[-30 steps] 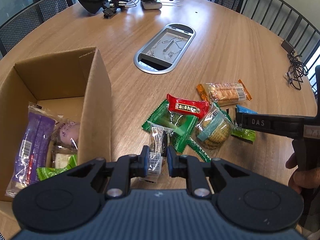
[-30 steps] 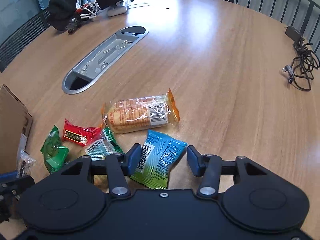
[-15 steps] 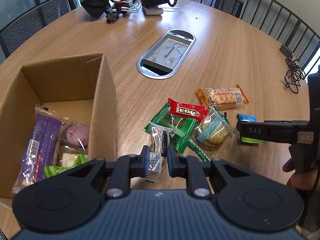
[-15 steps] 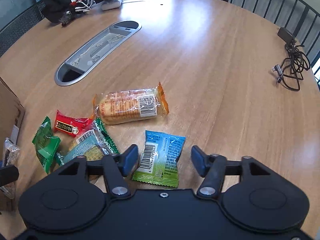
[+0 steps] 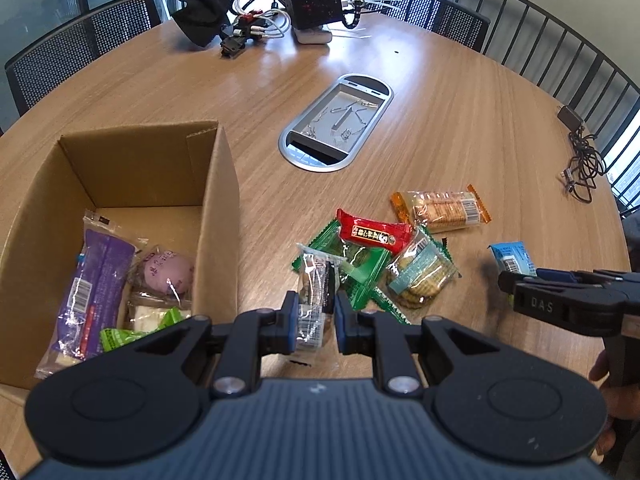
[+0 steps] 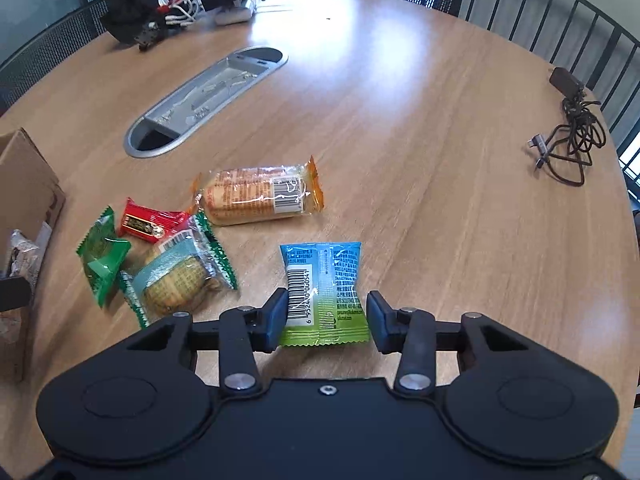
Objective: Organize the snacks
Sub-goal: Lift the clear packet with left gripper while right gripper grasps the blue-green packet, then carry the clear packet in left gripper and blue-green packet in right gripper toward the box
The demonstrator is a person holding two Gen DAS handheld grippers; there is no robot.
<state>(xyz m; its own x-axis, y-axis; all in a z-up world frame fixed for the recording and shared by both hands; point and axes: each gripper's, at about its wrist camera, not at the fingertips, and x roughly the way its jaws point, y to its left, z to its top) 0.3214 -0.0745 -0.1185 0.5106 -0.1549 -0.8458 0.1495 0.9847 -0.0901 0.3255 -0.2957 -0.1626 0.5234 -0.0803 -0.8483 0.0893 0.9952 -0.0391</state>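
My left gripper is shut on a clear-wrapped dark snack and holds it above the table, just right of the open cardboard box. The box holds a purple pack, a pink bun and green packets. My right gripper is open, its fingers either side of a blue-green packet that lies on the table; the packet also shows in the left wrist view. A red bar, green packets, a round cookie pack and an orange cracker pack lie between.
An oval metal cable hatch is set in the round wooden table. Black gear and cables sit at the far edge. A coiled black cable lies at the right. Chairs and a railing ring the table.
My left gripper has lifted and drawn back with the clear-wrapped snack. My right gripper has moved forward so its open fingers straddle the blue-green packet, narrowing slightly.
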